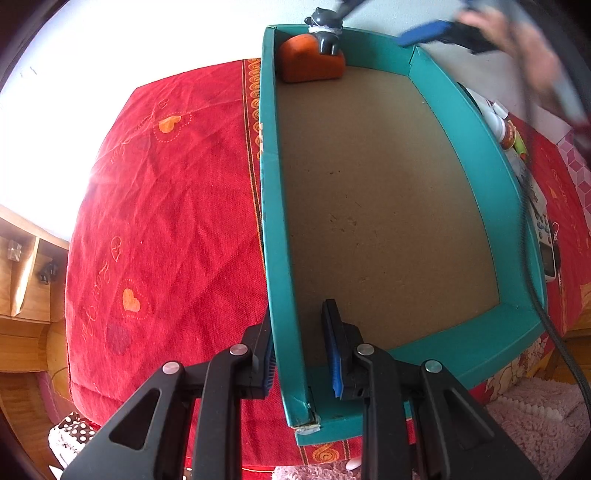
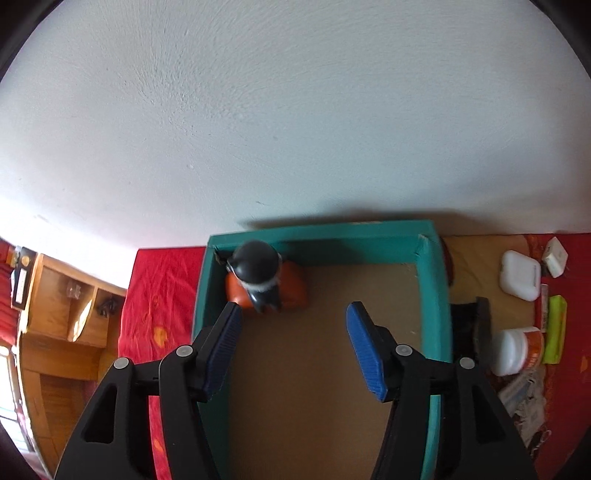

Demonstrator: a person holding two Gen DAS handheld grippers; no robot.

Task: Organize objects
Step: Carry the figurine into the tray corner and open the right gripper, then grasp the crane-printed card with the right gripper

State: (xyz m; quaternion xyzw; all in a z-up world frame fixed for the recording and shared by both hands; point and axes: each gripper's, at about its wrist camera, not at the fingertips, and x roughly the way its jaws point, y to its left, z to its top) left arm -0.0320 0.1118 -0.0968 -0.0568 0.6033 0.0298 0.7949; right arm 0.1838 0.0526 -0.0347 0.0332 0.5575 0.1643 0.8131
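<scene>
A teal box [image 1: 273, 236] with a brown floor lies on a red cloth [image 1: 166, 206]. A dark figure on an orange base [image 1: 314, 61] stands in its far left corner, also in the right wrist view [image 2: 264, 284]. My left gripper [image 1: 301, 354] straddles the box's left wall near the front corner, one finger outside, one inside; the pads do not seem to press the wall. My right gripper [image 2: 291, 347] is open and empty above the box [image 2: 436, 317], just short of the figure. It shows blurred in the left wrist view [image 1: 428, 31].
Right of the box lie a white case [image 2: 519, 275], a white jar with an orange label [image 2: 517, 350], a green packet [image 2: 556, 328] and a calculator [image 1: 543, 229]. A white wall stands behind. Wooden shelves [image 2: 66, 306] are at left. A black cable [image 1: 546, 325] hangs at the right.
</scene>
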